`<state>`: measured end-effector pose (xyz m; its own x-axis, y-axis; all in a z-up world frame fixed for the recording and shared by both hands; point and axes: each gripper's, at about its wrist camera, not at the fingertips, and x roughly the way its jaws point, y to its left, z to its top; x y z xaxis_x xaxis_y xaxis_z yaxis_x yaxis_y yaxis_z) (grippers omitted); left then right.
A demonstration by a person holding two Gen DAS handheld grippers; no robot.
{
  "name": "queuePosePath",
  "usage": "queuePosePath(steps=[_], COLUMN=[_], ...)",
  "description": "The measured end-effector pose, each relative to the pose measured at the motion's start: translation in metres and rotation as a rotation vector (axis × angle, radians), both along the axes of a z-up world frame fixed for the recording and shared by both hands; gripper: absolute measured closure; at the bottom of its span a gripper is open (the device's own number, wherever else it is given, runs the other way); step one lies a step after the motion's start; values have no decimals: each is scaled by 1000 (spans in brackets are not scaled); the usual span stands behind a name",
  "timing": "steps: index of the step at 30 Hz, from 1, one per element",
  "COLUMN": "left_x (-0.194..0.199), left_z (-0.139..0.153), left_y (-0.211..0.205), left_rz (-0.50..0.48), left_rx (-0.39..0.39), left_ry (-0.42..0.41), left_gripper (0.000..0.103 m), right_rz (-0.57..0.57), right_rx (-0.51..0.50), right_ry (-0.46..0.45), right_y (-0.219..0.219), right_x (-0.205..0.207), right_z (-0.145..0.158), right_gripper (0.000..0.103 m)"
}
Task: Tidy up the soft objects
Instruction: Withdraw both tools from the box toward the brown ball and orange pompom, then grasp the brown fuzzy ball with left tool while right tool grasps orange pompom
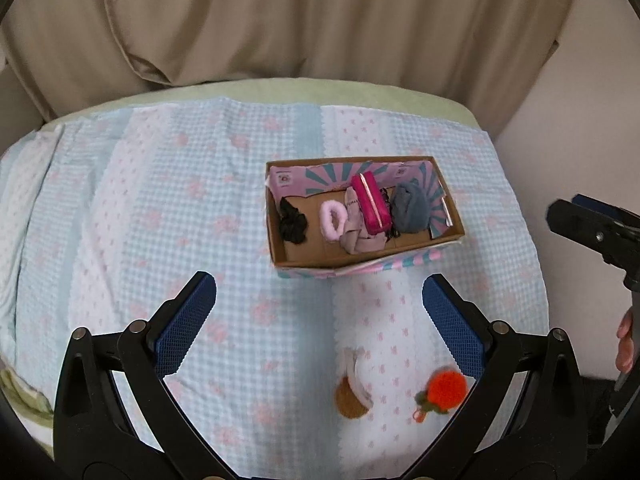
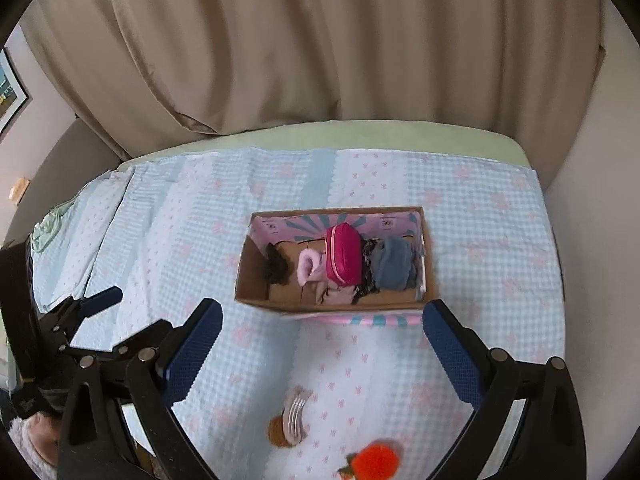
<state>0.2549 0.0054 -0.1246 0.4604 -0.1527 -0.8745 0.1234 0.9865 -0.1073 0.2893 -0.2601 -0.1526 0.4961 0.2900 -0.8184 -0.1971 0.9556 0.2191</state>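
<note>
A cardboard box [image 1: 450, 236] [image 2: 248, 276] sits on the bed and holds a black scrunchie [image 1: 292, 224], a fluffy pink scrunchie [image 1: 333, 220], a pink cloth [image 1: 362, 240], a magenta pouch [image 1: 371, 208] [image 2: 344, 258] and a grey cloth [image 1: 410, 208] [image 2: 394, 266]. A brown and cream knitted piece [image 1: 352, 394] [image 2: 290, 424] and an orange knitted fruit [image 1: 446, 390] [image 2: 378, 462] lie on the bedspread in front of the box. My left gripper [image 1: 320, 312] is open and empty above them. My right gripper [image 2: 322, 344] is open and empty too.
The bed has a light blue and pink checked bedspread [image 1: 160, 208] [image 2: 480, 240]. Beige curtains [image 1: 280, 20] [image 2: 320, 40] hang behind it. A wall [image 1: 580, 140] stands to the right. A framed picture [image 2: 10, 92] hangs far left.
</note>
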Motion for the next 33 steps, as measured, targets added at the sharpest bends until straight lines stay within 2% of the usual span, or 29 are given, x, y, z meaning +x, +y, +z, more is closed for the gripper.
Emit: queuePosePath(steps=[4, 8, 17, 22, 33], left_x=[-29, -57, -114, -147, -183], left_z=[14, 20, -3, -40, -173], left_y=[8, 11, 16, 3, -48], left_rz=[8, 30, 38, 12, -93], left_rx=[-12, 40, -9, -42, -43], left_ry=[-43, -109, -120, -126, -110], left_gripper=[0, 0, 0, 0, 3], right_rz=[-28, -64, -155, -206, -262], right_rx=[-14, -45, -25, -3, -11], right_ry=[-40, -86, -98, -86, -40], right_y=[-2, -7, -29, -39, -46], right_x=[-38, -74, -137, -164, -206], right_z=[15, 19, -11, -50, -200], right_gripper=[3, 3, 3, 3, 3])
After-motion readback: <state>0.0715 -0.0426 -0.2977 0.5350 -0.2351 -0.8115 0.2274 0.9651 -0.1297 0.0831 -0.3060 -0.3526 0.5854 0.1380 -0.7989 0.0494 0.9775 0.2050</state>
